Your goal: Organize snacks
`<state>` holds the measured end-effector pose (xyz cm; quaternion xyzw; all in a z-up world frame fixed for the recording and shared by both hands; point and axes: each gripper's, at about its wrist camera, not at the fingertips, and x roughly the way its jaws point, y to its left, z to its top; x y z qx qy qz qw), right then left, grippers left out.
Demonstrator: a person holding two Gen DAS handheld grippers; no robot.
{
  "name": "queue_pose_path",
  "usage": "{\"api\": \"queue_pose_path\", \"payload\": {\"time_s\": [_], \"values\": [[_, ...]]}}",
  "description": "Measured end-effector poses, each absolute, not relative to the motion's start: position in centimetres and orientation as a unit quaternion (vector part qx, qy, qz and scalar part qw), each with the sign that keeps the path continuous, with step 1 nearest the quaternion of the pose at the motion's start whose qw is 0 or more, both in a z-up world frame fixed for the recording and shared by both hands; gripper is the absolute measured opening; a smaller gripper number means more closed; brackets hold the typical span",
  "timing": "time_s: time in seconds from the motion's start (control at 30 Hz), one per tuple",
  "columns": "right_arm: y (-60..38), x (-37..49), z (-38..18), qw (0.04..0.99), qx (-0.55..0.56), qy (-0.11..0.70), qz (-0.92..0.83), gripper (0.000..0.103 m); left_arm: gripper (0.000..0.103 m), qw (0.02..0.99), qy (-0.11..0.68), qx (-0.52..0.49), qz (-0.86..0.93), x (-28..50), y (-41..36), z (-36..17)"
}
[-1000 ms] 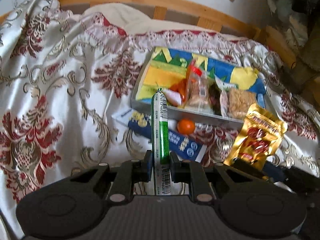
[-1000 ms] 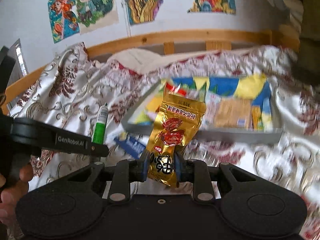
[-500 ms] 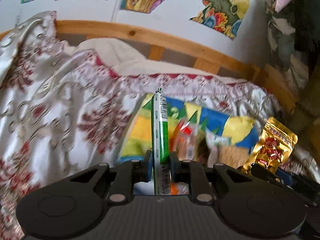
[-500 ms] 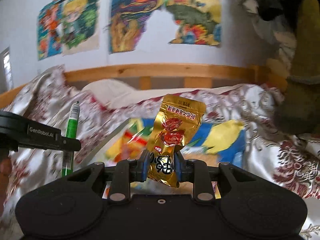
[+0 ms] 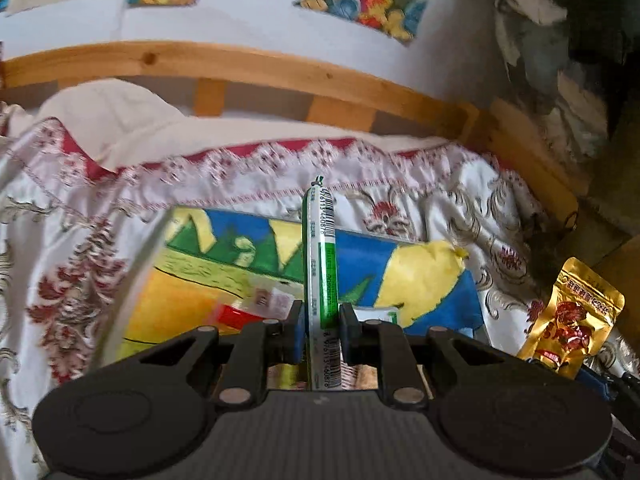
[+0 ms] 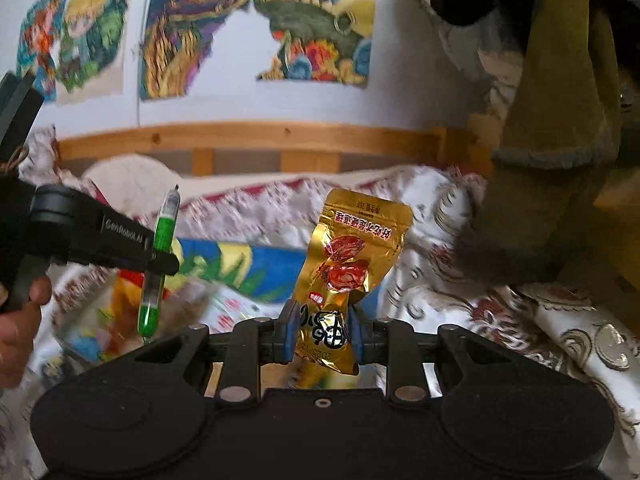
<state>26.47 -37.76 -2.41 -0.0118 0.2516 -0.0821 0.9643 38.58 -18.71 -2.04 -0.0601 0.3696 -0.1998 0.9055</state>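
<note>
- Left gripper (image 5: 320, 330): jaws clamped on the green sausage stick (image 5: 320, 256), held upright; over 1 s it has lifted from the bedspread (image 5: 80, 208) to above the colourful snack box (image 5: 420, 280).
- Right gripper (image 6: 320, 338): clamped on the gold pouch (image 6: 352, 256), likewise raised.
- Judgement: both snacks are picked; placing them in the box comes next.

White wall (image 6: 400, 104) with colourful posters (image 6: 316, 24), wooden bed rail (image 5: 248, 68), floral red-and-cream bedspread (image 5: 60, 280), pale pillow (image 5: 104, 112), soft daylight
</note>
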Motion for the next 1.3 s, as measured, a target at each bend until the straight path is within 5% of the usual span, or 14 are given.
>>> {"api": "queue_pose_path", "payload": {"time_s": [0.43, 0.83, 1.3], "values": [[-37.7, 28.1, -5.6, 0.94, -0.035, 0.329, -0.088, 0.028, 0.019, 0.884, 0.427, -0.018, -0.189, 39.7, -21.9, -5.7], [-36.4, 28.6, -6.8, 0.94, -0.064, 0.321, -0.092, 0.029, 0.019, 0.881, 0.437, -0.002, -0.181, 40.0, -22.8, -6.2], [-36.3, 29.0, -7.6, 0.938, -0.083, 0.319, -0.104, 0.042, 0.021, 0.878, 0.441, 0.003, -0.184, 39.9, -23.2, -6.5]]}}
